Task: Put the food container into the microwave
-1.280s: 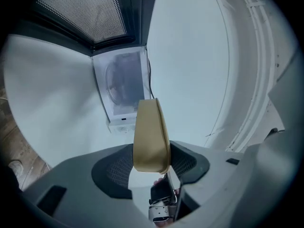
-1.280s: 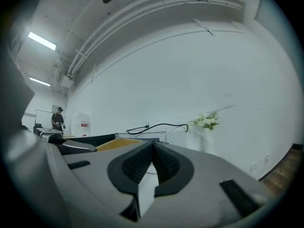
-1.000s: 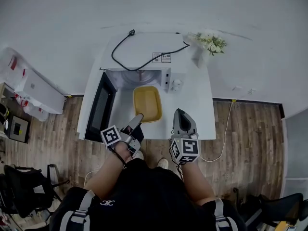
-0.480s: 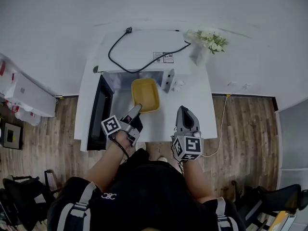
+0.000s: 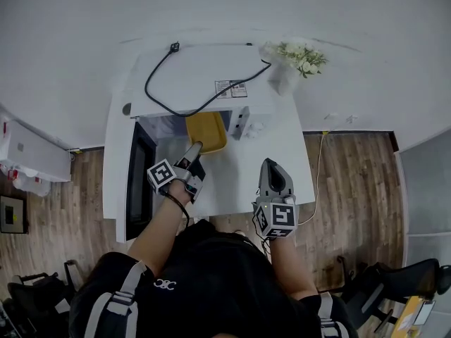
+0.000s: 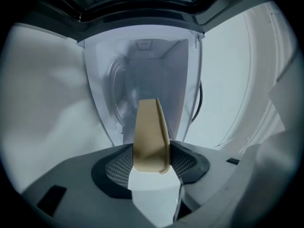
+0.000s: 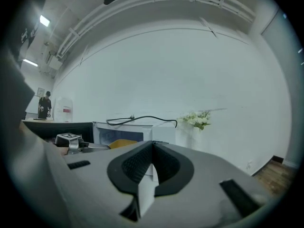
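Note:
A yellow food container [image 5: 206, 130] is halfway inside the white microwave [image 5: 204, 76], its far end under the roof. My left gripper [image 5: 193, 151] is shut on the container's near rim. In the left gripper view the container [image 6: 151, 136] stands edge-on between the jaws, with the microwave cavity [image 6: 142, 75] straight ahead. My right gripper [image 5: 272, 167] hovers over the white table [image 5: 236, 182], to the right of the container, shut and empty. The right gripper view looks past its shut jaws [image 7: 152, 148] to the microwave [image 7: 128, 131] and the container [image 7: 122, 143].
The black microwave door [image 5: 139, 182] is swung open to the left. A black power cable [image 5: 184, 103] lies on the microwave's top. White flowers in a vase [image 5: 294, 56] stand at the table's back right. A person [image 7: 45, 104] stands far off at the left.
My left gripper has pushed the yellow container forward, from in front of the microwave to partway inside it. My right gripper has stayed over the table's front.

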{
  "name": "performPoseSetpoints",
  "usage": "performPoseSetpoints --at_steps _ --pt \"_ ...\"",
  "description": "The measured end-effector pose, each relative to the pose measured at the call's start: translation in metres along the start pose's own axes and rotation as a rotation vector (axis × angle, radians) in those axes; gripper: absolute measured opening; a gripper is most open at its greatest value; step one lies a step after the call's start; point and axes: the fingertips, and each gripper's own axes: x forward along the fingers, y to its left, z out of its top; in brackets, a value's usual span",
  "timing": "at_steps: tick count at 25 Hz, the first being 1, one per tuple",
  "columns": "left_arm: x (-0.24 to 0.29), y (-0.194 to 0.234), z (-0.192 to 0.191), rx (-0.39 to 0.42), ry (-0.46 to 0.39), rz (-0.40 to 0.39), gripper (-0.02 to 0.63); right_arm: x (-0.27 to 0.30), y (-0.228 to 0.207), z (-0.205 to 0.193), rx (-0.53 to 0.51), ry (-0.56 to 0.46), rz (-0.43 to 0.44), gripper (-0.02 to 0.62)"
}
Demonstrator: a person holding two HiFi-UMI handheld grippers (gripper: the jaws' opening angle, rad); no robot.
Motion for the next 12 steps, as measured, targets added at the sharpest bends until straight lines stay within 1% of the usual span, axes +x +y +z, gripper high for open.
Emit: performPoseSetpoints --at_steps 4,9,12 --pt "0.021 0.009 0.009 0.005 0.014 0.002 0.235 0.006 -0.007 -0.002 -0.020 0.012 -0.022 0.004" --pt "0.039 0.024 0.029 0.004 -0.013 0.038 0.235 0.008 -0.013 -0.008 -0.034 0.048 -0.045 0.005" --pt "0.052 0.033 0.037 0.007 -0.020 0.058 0.235 0.007 -0.022 -0.013 -0.014 0.059 -0.068 0.005"
